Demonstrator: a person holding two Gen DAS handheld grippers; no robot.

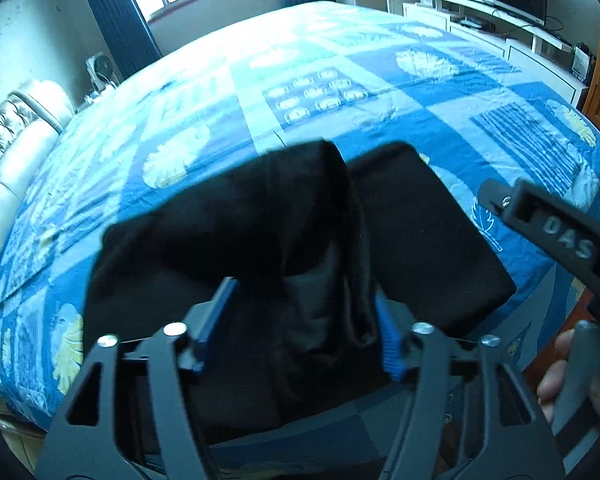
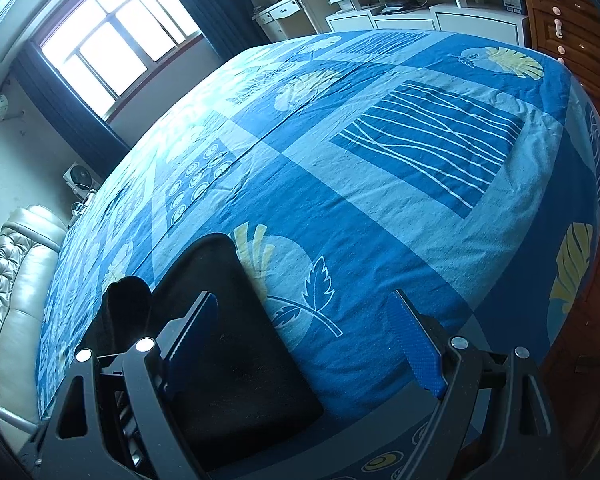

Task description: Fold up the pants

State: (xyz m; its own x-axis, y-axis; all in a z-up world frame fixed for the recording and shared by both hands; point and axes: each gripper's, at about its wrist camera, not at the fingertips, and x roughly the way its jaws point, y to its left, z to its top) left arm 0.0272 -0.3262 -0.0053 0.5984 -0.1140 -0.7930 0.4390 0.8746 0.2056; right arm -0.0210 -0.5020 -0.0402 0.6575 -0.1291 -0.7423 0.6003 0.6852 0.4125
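Black pants [image 1: 428, 236] lie partly folded on the blue patterned bed [image 1: 340, 92]. In the left wrist view a bunched fold of the pants [image 1: 228, 240] is raised and hangs between the blue pads of my left gripper [image 1: 300, 320], whose jaws stand apart with cloth against the right pad [image 1: 386, 332]. My right gripper [image 1: 548, 224] shows at the right edge of that view. In the right wrist view my right gripper [image 2: 304, 332] is open and empty, low over the bed, with the flat folded part of the pants [image 2: 236, 340] under its left finger.
A padded headboard [image 2: 8, 288] runs along the left of the bed. A white TV stand [image 2: 420, 12] and a wooden dresser [image 2: 572, 12] stand past the bed's far end. A window with dark curtains [image 2: 112, 44] and a small fan [image 2: 80, 178] are at the far left.
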